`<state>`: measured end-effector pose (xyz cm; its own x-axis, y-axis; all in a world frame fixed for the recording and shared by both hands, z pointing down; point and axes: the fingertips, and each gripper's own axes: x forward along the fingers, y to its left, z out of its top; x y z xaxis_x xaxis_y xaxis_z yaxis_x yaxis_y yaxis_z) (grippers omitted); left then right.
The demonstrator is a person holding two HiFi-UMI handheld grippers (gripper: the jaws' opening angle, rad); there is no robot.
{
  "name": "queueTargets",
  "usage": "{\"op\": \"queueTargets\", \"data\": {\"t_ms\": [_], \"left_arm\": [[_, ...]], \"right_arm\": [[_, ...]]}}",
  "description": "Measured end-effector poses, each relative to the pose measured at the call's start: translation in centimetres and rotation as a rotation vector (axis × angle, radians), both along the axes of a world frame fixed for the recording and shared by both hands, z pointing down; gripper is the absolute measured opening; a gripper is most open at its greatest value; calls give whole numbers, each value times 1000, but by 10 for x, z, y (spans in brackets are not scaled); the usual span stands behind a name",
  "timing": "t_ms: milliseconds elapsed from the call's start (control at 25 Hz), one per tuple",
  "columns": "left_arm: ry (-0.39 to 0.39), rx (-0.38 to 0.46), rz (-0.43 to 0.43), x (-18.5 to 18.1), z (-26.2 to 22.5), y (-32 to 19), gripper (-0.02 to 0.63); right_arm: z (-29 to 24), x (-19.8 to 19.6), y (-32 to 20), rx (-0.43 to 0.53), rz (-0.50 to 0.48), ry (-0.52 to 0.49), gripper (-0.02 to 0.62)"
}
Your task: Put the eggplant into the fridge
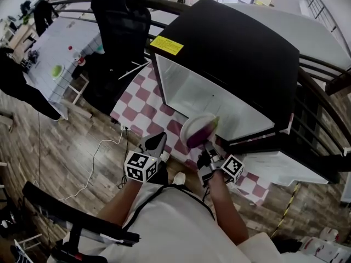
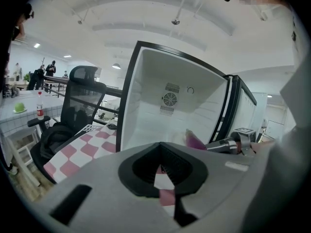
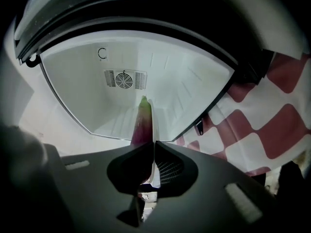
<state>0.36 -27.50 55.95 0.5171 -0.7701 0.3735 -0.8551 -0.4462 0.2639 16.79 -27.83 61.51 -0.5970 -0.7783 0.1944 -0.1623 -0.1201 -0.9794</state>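
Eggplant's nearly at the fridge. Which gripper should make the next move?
Right. The right gripper is shut on the eggplant and already points into the open fridge. The left gripper is shut with nothing between its jaws.

Purple eggplant (image 3: 142, 125), green tip. Black fridge (image 1: 236, 48), white inside, with a yellow label (image 1: 166, 45). Red-and-white checked cloth (image 1: 143, 109). Brown wood-grain floor (image 1: 66, 147). Black chair (image 1: 122, 21).

The purple eggplant (image 1: 196, 133) (green at the tip) points into the open black fridge (image 1: 236, 43), whose inside is white.
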Motion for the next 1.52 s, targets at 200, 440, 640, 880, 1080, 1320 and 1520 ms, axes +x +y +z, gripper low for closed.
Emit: {"op": "queueTargets", "data": {"t_ms": [200, 440, 640, 880, 1080, 1320, 1520], "left_arm": [[0, 4, 33, -4, 1, -22, 3], [-1, 10, 52, -21, 0, -51, 3], [-15, 17, 65, -35, -3, -70, 3], [-32, 9, 73, -50, -1, -84, 3], [-44, -5, 75, -61, 3, -93, 3], [-55, -12, 88, -63, 5, -99, 3], [-59, -18, 96, -64, 7, -102, 3]], "right_arm": [[0, -8, -26, 15, 26, -7, 17], [12, -20, -63, 27, 36, -9, 18], [19, -30, -92, 42, 40, -32, 18], [40, -36, -121, 38, 32, 5, 18], [50, -39, -140, 26, 32, 30, 18], [62, -38, -158, 43, 17, 31, 18], [71, -43, -166, 27, 1, 36, 18]]}}
